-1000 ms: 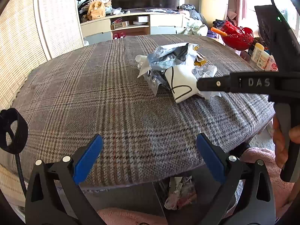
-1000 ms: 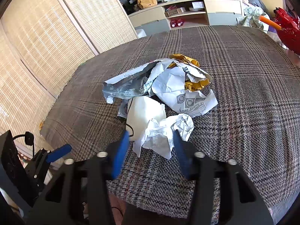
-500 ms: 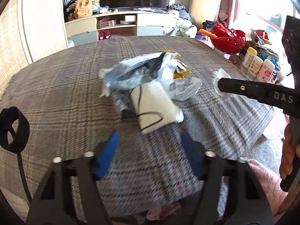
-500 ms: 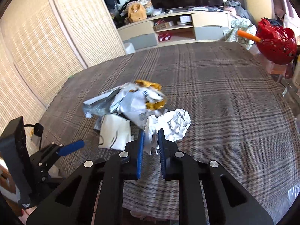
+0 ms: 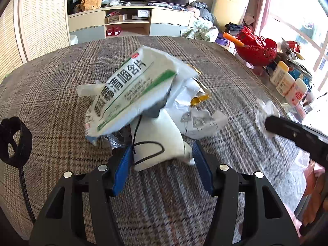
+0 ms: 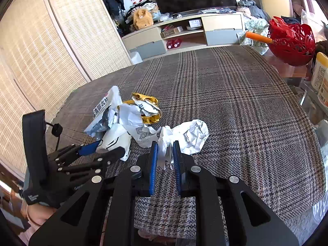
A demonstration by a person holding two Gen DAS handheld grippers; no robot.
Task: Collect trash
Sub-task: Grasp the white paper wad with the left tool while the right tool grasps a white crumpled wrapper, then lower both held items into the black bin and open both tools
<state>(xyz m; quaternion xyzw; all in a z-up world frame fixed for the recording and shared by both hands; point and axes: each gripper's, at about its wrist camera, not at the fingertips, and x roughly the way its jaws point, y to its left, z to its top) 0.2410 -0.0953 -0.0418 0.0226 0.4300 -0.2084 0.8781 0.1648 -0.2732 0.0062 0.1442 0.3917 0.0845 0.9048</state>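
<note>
A heap of trash lies on the plaid tablecloth (image 6: 235, 102): a white-and-green medicine packet (image 5: 131, 90), a yellow wrapper (image 6: 147, 102) and torn printed paper (image 5: 201, 121). My left gripper (image 5: 162, 160) is shut on a white bag with a black cord (image 5: 157, 143) at the heap's near edge, its blue pads against both sides. The medicine packet tilts up over that bag. My right gripper (image 6: 165, 149) is shut on a crumpled white paper ball (image 6: 190, 133), just right of the heap. In the left wrist view, one right finger (image 5: 287, 131) shows with the paper (image 5: 264, 110) at its tip.
A red openwork basket (image 6: 291, 41) and several white bottles (image 5: 287, 82) stand off the table's right side. A TV stand (image 6: 184, 30) is behind the table, with woven screens (image 6: 61, 41) on the left. The table's near edge is just below both grippers.
My left gripper came forward to the heap and narrowed onto the white bag. My right gripper shut on the crumpled paper and carried it right, away from the heap.
</note>
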